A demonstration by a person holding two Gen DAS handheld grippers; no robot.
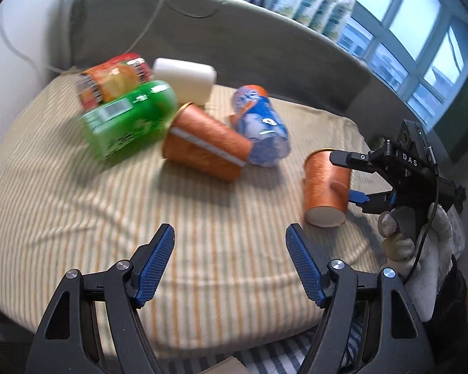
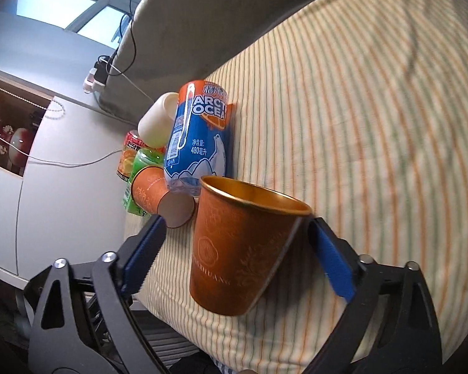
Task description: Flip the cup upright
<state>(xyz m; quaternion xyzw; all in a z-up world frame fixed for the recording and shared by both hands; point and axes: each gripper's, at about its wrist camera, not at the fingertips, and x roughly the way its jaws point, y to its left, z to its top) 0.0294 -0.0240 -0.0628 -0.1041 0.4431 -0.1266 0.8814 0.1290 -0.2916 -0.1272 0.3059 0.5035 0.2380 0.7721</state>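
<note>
An orange paper cup with a gold inside stands on the striped cushion, near its right front corner. My right gripper is open with its jaws on either side of the cup; the right pad sits close to the cup wall, and I cannot tell whether it touches. A second orange cup lies on its side in the middle. My left gripper is open and empty above the cushion's front.
A blue Arctic Ocean bottle, a green can, an orange-red can and a white cup lie clustered at the back. A grey headboard rises behind. A white cabinet stands beside the cushion.
</note>
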